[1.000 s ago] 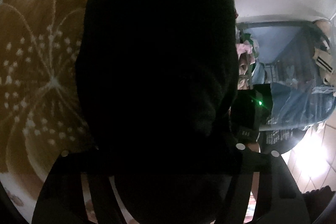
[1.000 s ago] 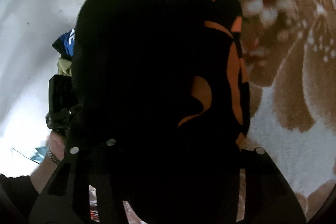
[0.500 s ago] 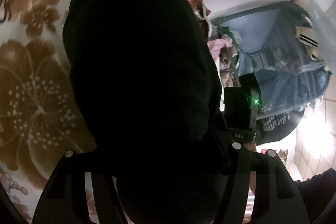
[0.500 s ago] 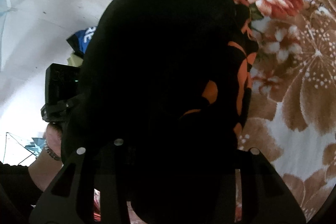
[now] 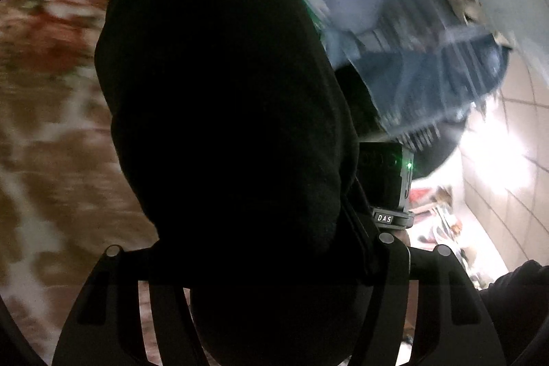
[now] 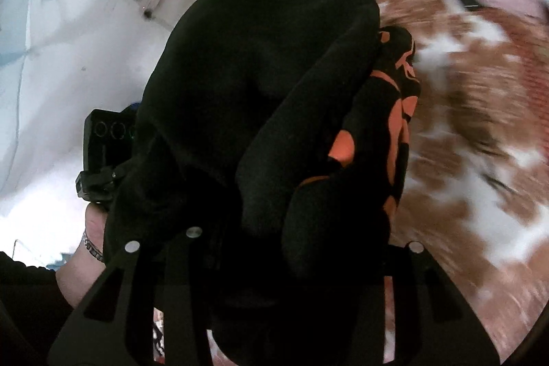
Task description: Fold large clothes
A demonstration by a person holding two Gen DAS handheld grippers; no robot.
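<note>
1. Between the left tool's (image 5: 260, 263) fingers a bunched black garment (image 5: 223, 91) is gripped, filling the view's centre.
2. At 9 o'clock lies a blurred brown floral blanket (image 5: 44, 132).
3. Right tool (image 6: 274, 263) grasps the same garment's (image 6: 260, 98) folds; orange markings (image 6: 398, 112) show at 3 o'clock.
4. At 8 o'clock a hand (image 6: 82, 266) holds the other tool.

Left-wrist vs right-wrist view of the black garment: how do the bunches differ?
In the left wrist view the black garment shows plain black; in the right wrist view an orange print shows on its right edge. The left bunch reads as one smooth mass; the right one shows distinct folds. Both fill the space between the fingers and hang over the floral blanket.
</note>
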